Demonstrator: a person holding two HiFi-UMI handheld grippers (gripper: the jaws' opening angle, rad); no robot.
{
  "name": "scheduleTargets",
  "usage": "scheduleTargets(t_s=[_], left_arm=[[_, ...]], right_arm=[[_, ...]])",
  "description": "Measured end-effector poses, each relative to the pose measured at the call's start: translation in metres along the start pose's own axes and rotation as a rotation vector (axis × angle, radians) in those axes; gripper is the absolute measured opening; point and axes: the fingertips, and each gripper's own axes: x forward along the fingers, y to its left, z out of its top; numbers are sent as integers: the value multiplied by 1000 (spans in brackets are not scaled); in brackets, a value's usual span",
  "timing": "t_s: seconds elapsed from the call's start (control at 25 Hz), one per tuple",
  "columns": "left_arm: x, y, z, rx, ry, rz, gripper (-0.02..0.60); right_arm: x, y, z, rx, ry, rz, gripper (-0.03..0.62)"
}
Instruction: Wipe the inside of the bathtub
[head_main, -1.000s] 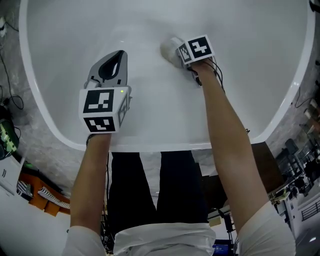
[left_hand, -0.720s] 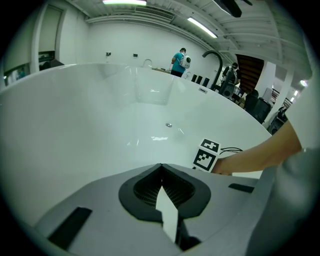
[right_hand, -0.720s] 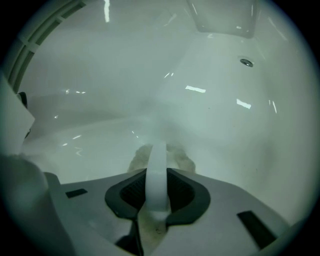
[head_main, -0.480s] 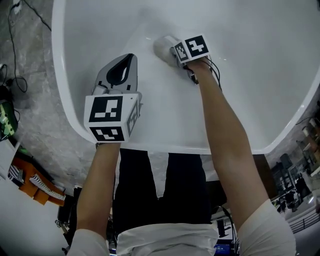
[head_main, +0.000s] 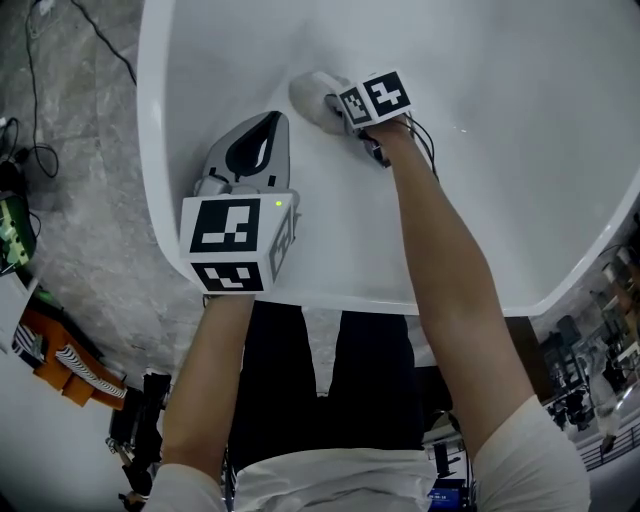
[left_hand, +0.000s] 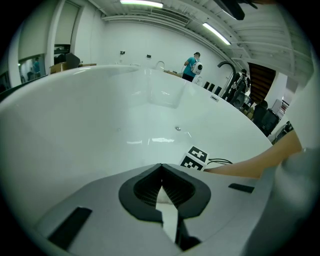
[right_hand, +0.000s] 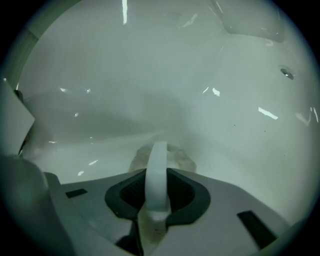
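The white bathtub (head_main: 520, 150) fills the head view, and I lean over its near rim (head_main: 400, 300). My right gripper (head_main: 338, 108) reaches down to the tub's inner surface near the left wall, shut on a white wiping pad (head_main: 311, 97). In the right gripper view, the pad's white strap (right_hand: 157, 172) stands between the jaws and its greyish body (right_hand: 162, 154) presses on the tub. My left gripper (head_main: 268, 125) hovers above the tub's near left side. Its jaws are shut with nothing between them (left_hand: 161, 169).
Grey stone floor (head_main: 80, 200) with cables lies left of the tub. Orange and white clutter (head_main: 60, 370) sits at the lower left. A small round metal fitting (left_hand: 177, 128) shows on the far tub wall. A person in teal (left_hand: 191, 65) stands far back.
The right gripper has slid the pad leftward toward the tub's left wall. The left gripper has drifted the same way, and the tub's left rim now lies closer to both.
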Motion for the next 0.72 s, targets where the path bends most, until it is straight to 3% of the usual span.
scheduleTargets(t_s=[0.52,0.72], left_arm=[[-3,3,8,24,8,-24,6],[-9,15,12,35,12,-35,6]], right_arm=[[-12,11,1,9,-8,39,98],[-14,39,9,-7,-4,90,98]])
